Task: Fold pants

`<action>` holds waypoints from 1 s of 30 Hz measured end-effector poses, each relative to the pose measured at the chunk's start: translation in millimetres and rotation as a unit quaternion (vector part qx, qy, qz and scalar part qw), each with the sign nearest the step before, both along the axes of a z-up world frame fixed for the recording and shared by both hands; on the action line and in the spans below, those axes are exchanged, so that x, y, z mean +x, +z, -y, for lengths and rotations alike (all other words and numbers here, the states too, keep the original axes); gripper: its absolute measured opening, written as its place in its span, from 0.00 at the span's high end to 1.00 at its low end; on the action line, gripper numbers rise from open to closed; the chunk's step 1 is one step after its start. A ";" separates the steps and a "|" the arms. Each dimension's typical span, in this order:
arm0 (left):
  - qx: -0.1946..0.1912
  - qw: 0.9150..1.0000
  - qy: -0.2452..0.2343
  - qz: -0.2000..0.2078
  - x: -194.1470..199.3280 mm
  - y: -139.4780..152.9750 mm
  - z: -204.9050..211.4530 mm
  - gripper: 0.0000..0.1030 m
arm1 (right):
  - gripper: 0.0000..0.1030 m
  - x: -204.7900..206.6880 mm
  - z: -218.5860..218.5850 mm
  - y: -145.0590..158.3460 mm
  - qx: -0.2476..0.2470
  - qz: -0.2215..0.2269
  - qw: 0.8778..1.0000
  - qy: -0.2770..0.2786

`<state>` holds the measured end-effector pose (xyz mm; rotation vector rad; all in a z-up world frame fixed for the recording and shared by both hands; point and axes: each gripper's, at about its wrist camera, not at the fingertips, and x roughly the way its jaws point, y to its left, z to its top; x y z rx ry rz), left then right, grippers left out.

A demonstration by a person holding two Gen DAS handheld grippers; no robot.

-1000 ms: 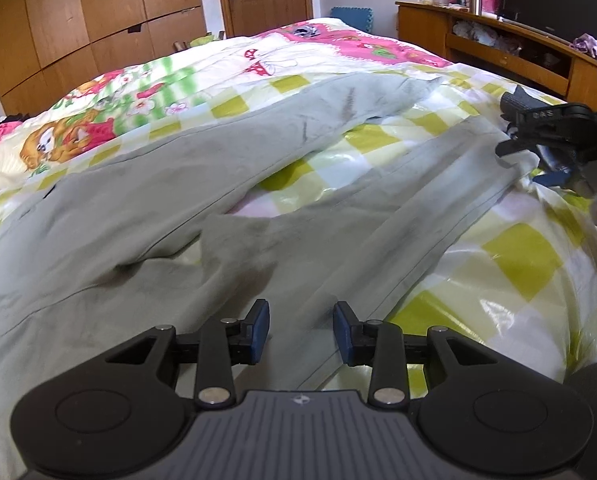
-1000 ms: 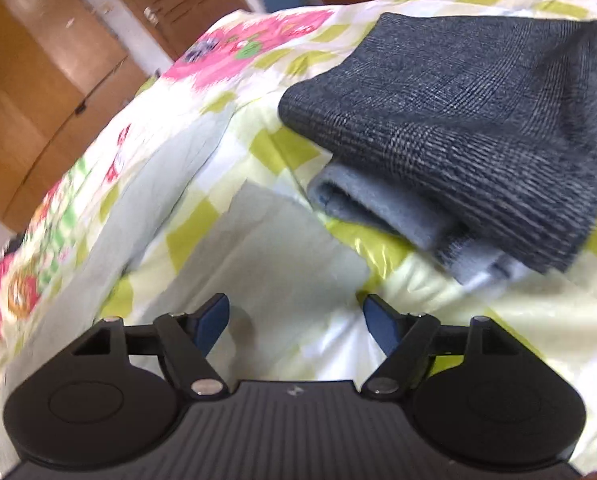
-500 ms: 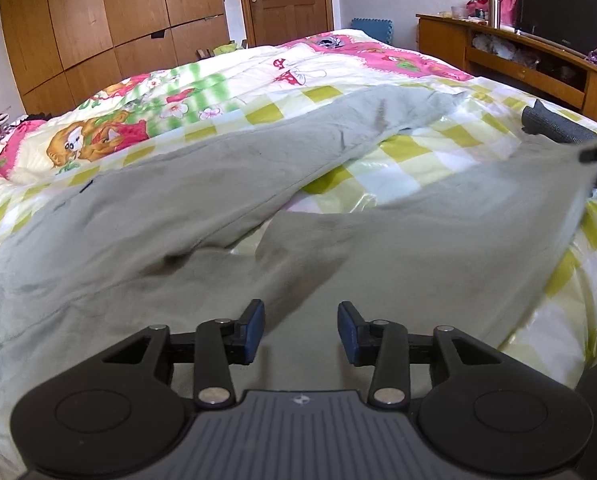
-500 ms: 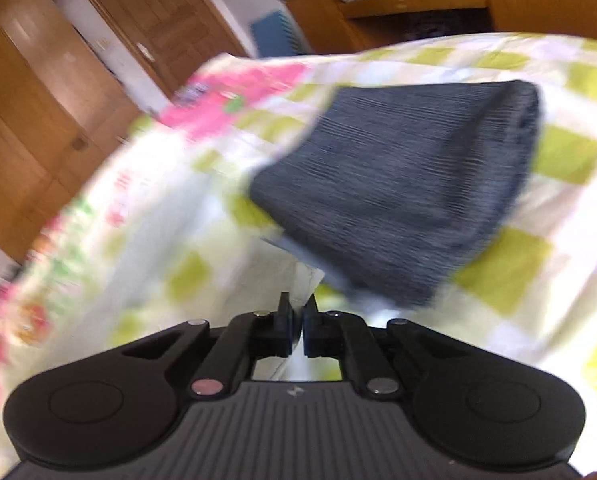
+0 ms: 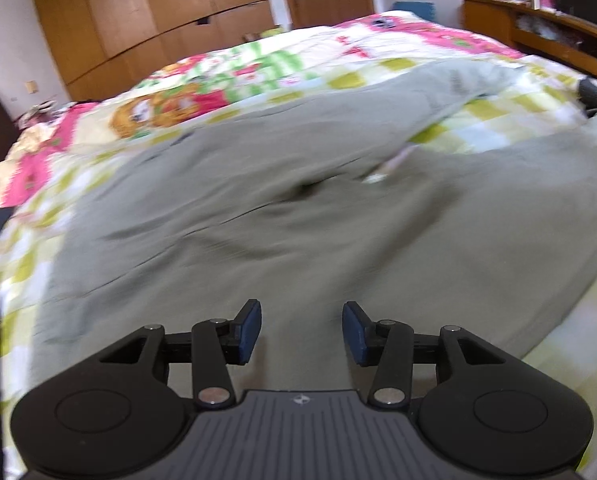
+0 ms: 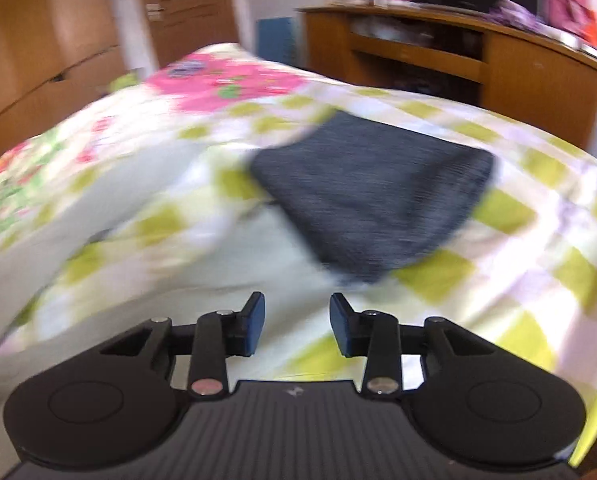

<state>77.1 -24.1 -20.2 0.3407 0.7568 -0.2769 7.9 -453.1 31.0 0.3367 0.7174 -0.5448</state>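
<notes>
Across the checked yellow-and-white bedspread (image 5: 494, 128) the grey-green cotton pants (image 5: 298, 216) now lie with legs drawn closer, unfolded, as the right gripper (image 6: 297, 322), clamped shut half a second ago, has just reopened empty and the left gripper (image 5: 301, 330) has widened, nothing between its jaws

A bed (image 5: 266, 68) carries everything here, covered by a quilt checked in yellow-green and white, with pink flowers and a cartoon print toward its far and left parts. Directly on the quilt lie grey-green pants (image 5: 298, 216), spread wide across the near and middle area, their two legs running toward the far right with a strip of checked quilt showing between them. On the right part of the bed, in the right wrist view, a folded dark grey garment (image 6: 374, 196) lies flat on the quilt, just beside a pale pant leg end.
</notes>
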 end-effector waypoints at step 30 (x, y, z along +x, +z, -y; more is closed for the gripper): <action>0.025 1.000 0.002 0.002 204.5 19.9 -166.9 0.30 | 0.37 372.2 -308.7 -42.0 -0.105 -0.113 0.798 0.583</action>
